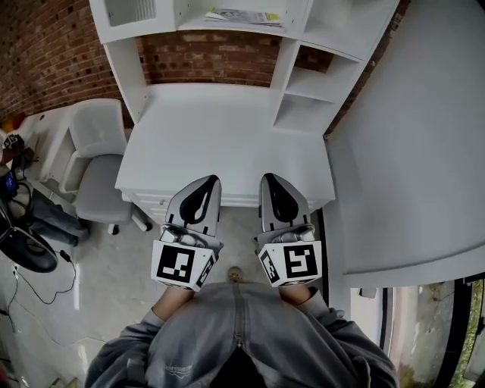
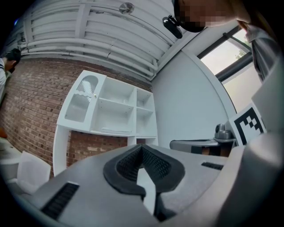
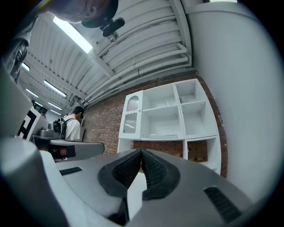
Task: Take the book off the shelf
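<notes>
While book (image 1: pixel 242 16) lies on shelf (image 1: pixel 192 20), grippers (image 1: pixel 211 182) (image 1: pixel 270 179) well short.

White shelf (image 1: pixel 288 53), red brick wall (image 1: pixel 204 61), grey chair (image 1: pixel 95 132).

Book (image 1: pixel 244 16) on shelf (image 1: pixel 191 23) above desk (image 1: pixel 220 144); chair (image 1: pixel 98 178) left.

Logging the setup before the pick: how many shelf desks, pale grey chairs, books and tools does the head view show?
White desk with shelf unit: 1
Pale grey padded chair: 1
Thin book flat on the shelf: 1
Grey two-jaw tools, left tool and right tool: 2
Total: 5
</notes>
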`<move>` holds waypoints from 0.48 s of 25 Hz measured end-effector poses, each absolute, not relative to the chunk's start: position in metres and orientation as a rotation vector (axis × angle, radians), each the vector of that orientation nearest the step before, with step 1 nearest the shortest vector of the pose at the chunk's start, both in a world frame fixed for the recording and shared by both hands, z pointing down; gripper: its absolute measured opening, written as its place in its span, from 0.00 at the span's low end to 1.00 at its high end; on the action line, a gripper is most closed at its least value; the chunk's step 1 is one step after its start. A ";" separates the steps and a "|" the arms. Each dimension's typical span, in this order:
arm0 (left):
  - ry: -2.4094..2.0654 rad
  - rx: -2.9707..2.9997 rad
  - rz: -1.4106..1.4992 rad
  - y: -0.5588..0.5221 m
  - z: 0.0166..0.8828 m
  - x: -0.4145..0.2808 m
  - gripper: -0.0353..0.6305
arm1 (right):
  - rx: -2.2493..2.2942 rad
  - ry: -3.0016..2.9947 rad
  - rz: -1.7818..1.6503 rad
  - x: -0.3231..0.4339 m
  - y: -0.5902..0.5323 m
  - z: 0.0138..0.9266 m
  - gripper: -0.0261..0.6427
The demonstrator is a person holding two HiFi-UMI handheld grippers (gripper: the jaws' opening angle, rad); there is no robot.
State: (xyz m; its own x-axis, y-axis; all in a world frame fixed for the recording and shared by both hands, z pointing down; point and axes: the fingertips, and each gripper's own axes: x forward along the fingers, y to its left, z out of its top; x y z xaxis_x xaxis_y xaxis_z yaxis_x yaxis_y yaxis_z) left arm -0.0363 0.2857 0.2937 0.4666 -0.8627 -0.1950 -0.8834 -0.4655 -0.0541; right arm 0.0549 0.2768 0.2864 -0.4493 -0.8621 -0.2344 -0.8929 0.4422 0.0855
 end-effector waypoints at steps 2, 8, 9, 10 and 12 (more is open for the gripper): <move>1.554 -2.556 0.208 0.275 0.295 -0.034 0.06 | -1.539 2.540 0.289 0.058 0.263 0.287 0.08; 1.595 -2.532 0.216 0.247 0.295 -0.028 0.06 | -1.493 2.563 0.298 0.064 0.233 0.285 0.08; 1.599 -2.529 0.218 0.243 0.295 -0.027 0.06 | -1.488 2.566 0.297 0.065 0.229 0.285 0.08; 1.602 -2.526 0.220 0.239 0.294 -0.025 0.06 | -1.484 2.568 0.297 0.066 0.225 0.284 0.08; 1.610 -2.525 0.223 0.232 0.295 -0.023 0.06 | -1.477 2.574 0.299 0.068 0.218 0.284 0.08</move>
State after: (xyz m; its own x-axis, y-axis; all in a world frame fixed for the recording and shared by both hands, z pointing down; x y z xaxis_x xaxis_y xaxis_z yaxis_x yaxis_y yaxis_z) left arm -0.0233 0.2322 0.2947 0.4166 -0.8871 -0.1986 -0.9077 -0.4180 -0.0369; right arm 0.0677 0.2180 0.2841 -0.5001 -0.8334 -0.2354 -0.8651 0.4928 0.0934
